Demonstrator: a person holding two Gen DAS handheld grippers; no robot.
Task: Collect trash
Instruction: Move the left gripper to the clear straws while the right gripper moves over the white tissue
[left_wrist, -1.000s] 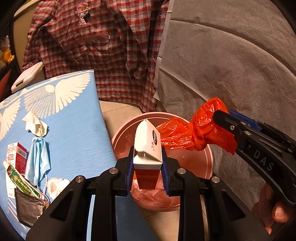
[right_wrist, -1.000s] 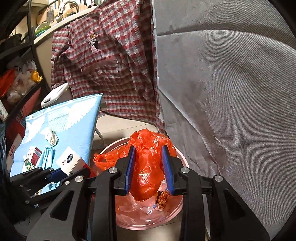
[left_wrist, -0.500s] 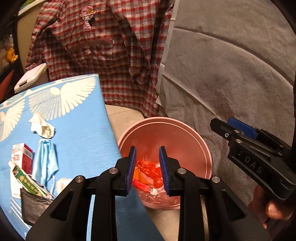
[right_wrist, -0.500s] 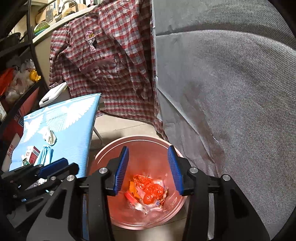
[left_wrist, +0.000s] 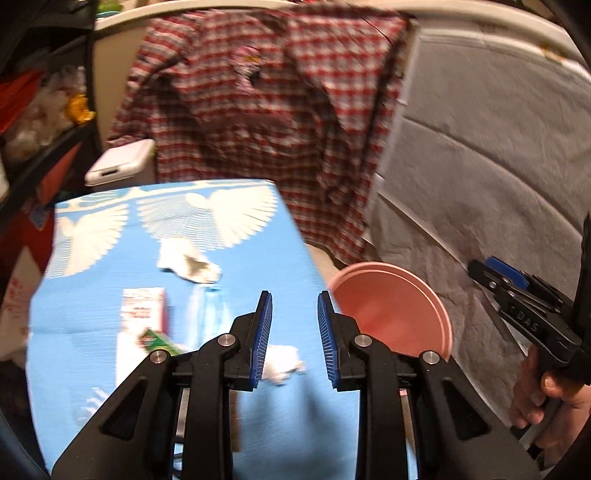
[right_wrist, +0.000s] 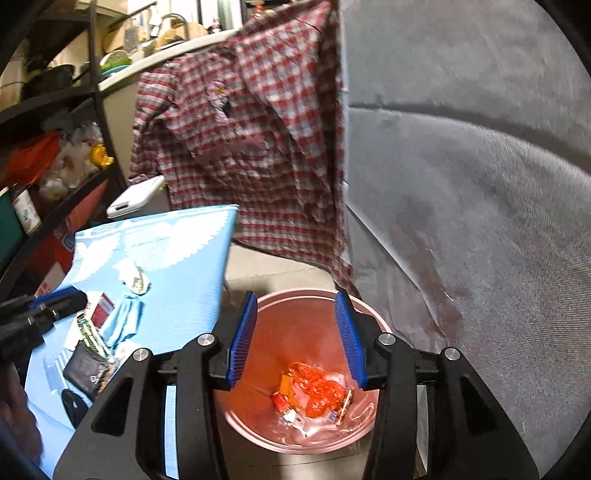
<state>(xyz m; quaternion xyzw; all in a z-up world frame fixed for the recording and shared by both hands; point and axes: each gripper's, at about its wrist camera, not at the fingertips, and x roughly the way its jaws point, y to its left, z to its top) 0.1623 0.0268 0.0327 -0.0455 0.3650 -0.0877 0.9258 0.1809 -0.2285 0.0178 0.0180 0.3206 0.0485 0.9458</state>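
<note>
An orange bag is lying crumpled among wrappers inside the one pink bin. Both grippers, left gripper and right gripper, are hanging released, gripping nothing.

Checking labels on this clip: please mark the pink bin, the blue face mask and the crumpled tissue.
pink bin (right_wrist: 369, 314): right wrist view, bare inner wall near the rim.
blue face mask (right_wrist: 123, 319): right wrist view, middle of the fabric.
crumpled tissue (left_wrist: 186, 260): left wrist view, centre of the wad.
</note>
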